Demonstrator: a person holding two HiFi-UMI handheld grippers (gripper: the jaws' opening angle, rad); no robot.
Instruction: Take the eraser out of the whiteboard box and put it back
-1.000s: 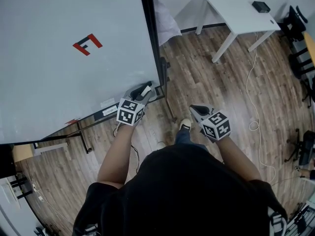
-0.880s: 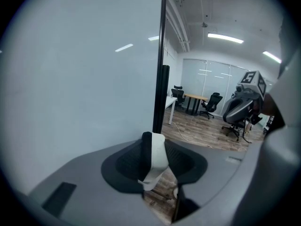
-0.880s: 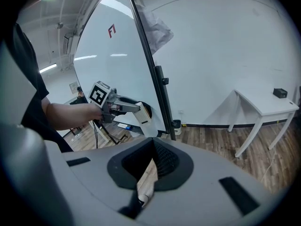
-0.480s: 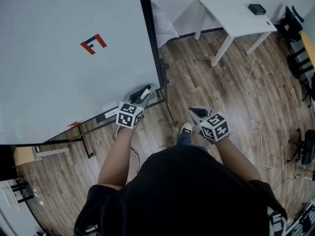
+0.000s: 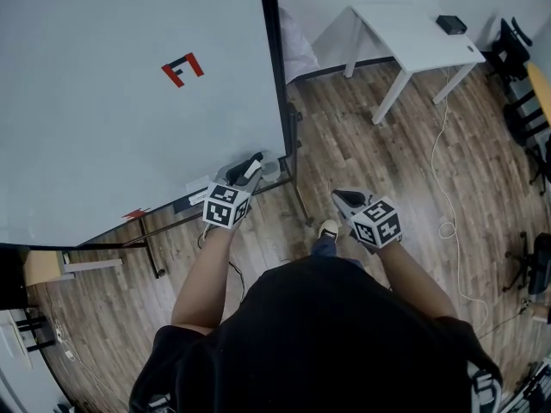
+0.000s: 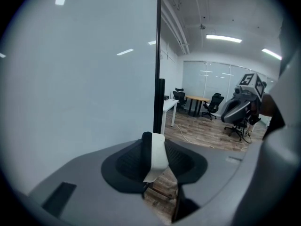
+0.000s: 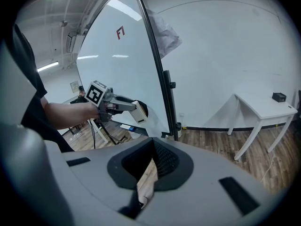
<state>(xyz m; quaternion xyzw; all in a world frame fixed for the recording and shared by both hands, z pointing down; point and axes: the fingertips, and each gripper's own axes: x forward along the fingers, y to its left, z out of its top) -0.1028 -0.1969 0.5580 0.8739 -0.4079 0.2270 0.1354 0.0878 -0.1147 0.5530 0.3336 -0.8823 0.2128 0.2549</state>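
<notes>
My left gripper [image 5: 250, 169] is shut on the eraser [image 6: 155, 157], a pale block with a black felt side, gripped across its width. In the head view the eraser [image 5: 253, 169] sits just in front of the whiteboard's [image 5: 112, 110] lower right corner, beside a small grey box [image 5: 272, 171] on the board's bottom rail. The right gripper view shows the left gripper [image 7: 123, 106] with the eraser [image 7: 139, 111] in the air before the board. My right gripper [image 5: 347, 199] hangs over the floor to the right, its jaws together and nothing between them.
The whiteboard's black frame post [image 5: 277, 76] and stand feet [image 5: 151, 252] rise from the wooden floor. A white table [image 5: 413, 33] with a small black object stands at the back right. A white cable [image 5: 448, 170] trails on the floor; office chairs [image 5: 521, 50] are at the right edge.
The left gripper, still holding the eraser, has drawn slightly back from the board's lower corner. The right gripper has stayed where it was.
</notes>
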